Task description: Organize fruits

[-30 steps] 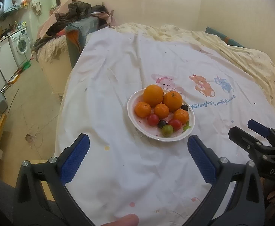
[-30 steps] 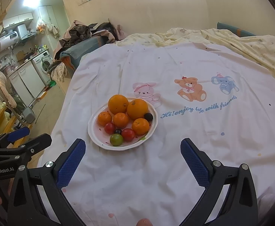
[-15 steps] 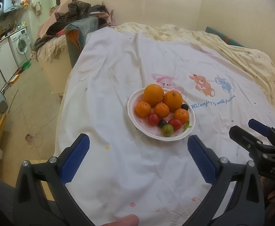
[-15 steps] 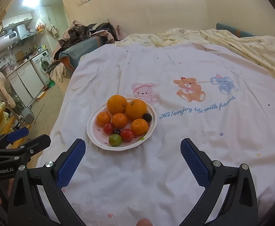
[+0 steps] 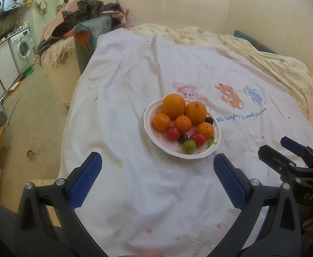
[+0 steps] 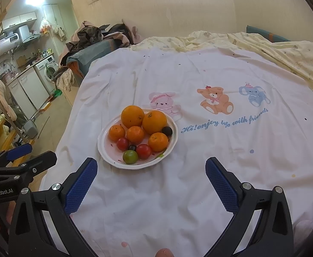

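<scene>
Both grippers, left and right, wide open, empty; fruit piled on plate may roll off onto soft sheet if nudged.

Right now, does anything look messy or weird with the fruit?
Mostly tidy: all the fruit sits on the white plate. One oddity is a small green stem scrap lying loose by the plate's rim. The cloth has faint spots and wrinkles.

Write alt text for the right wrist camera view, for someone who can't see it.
A white plate holds two large oranges, three small ones, two red tomatoes, a green one and two dark fruits, on a white cartoon-animal sheet. The open right gripper frames it; the left gripper shows at left.
</scene>
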Demonstrator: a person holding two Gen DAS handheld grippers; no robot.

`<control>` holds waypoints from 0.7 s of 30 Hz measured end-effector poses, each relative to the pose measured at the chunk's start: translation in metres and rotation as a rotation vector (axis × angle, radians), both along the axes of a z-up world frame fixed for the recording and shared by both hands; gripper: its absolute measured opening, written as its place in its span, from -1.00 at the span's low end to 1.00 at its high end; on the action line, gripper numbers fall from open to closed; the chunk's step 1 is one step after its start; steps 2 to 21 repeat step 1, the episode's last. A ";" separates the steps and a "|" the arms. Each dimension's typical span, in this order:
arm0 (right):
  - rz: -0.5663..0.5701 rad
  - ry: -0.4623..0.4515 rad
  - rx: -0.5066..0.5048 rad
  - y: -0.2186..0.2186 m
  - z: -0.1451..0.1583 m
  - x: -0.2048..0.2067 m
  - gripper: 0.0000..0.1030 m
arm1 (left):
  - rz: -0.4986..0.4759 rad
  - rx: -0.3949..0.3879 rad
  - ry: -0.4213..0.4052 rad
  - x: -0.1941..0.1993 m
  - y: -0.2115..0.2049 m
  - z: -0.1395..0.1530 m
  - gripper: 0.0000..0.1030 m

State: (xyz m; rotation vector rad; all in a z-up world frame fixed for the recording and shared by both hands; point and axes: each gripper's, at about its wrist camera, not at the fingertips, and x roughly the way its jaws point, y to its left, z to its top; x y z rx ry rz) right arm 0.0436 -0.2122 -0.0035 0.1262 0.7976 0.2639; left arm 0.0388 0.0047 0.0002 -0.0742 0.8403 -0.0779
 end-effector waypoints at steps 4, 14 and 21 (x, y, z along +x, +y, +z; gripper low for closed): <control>0.000 0.002 0.001 -0.002 0.000 0.001 1.00 | 0.001 0.002 0.000 0.000 0.000 0.000 1.00; 0.000 0.002 0.001 -0.002 0.000 0.001 1.00 | 0.001 0.002 0.000 0.000 0.000 0.000 1.00; 0.000 0.002 0.001 -0.002 0.000 0.001 1.00 | 0.001 0.002 0.000 0.000 0.000 0.000 1.00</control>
